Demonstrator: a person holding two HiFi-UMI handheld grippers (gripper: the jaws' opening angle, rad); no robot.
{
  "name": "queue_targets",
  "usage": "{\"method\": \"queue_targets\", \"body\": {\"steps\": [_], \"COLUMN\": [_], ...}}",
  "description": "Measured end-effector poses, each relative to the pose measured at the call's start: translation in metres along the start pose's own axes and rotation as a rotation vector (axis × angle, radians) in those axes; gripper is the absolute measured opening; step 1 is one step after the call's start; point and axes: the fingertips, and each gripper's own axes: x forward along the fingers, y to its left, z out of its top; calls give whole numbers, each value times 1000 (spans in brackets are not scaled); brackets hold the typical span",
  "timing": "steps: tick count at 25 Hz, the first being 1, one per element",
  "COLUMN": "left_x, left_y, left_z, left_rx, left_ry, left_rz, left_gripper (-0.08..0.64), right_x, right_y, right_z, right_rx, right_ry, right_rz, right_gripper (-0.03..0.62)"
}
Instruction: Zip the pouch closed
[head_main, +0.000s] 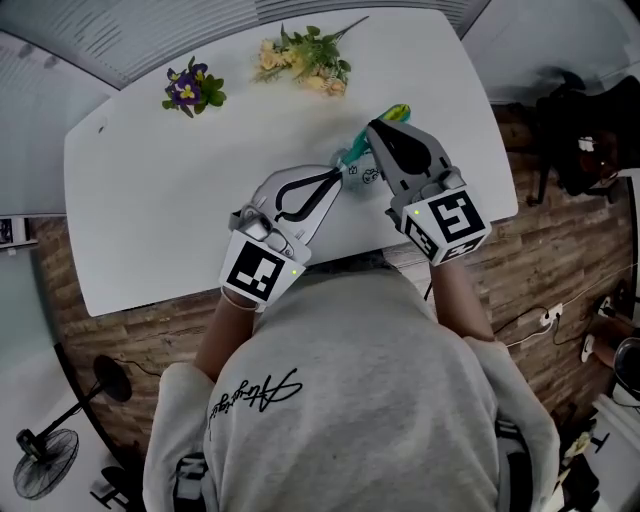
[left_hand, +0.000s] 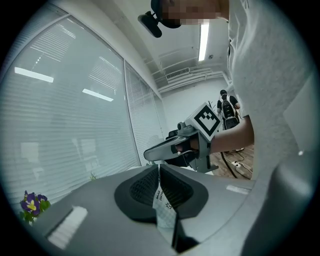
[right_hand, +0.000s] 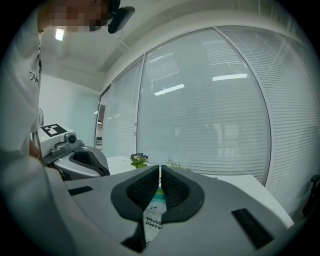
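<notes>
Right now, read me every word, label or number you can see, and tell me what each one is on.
pouch: two short lines of dark print, too small and blurred to read.
sweatshirt: black cursive script across the back, not legible.
marker cubes: black-and-white square patterns only, no words or numbers.

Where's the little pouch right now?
Head view, right of centre: the pouch is pinched by the left gripper and right gripper, over the white table.
</notes>
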Motion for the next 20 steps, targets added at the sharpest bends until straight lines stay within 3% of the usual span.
{"method": "queue_targets", "body": {"steps": [9, 13, 20], "left_x": [12, 17, 27], "left_y": [-1, 0, -6], "left_z": [4, 13, 23], "left_rx": [5, -10, -23], "left_ry": [47, 29, 30], "left_rz": [61, 79, 92], "left_gripper": [8, 8, 8], "right_x": [3, 0, -11], "right_y": [-12, -20, -47], "right_z": [0, 6, 10], "right_rx": [13, 87, 72], "right_ry": [-9, -33, -32], "right_rz": [92, 140, 120], "right_gripper": [15, 15, 11]}}
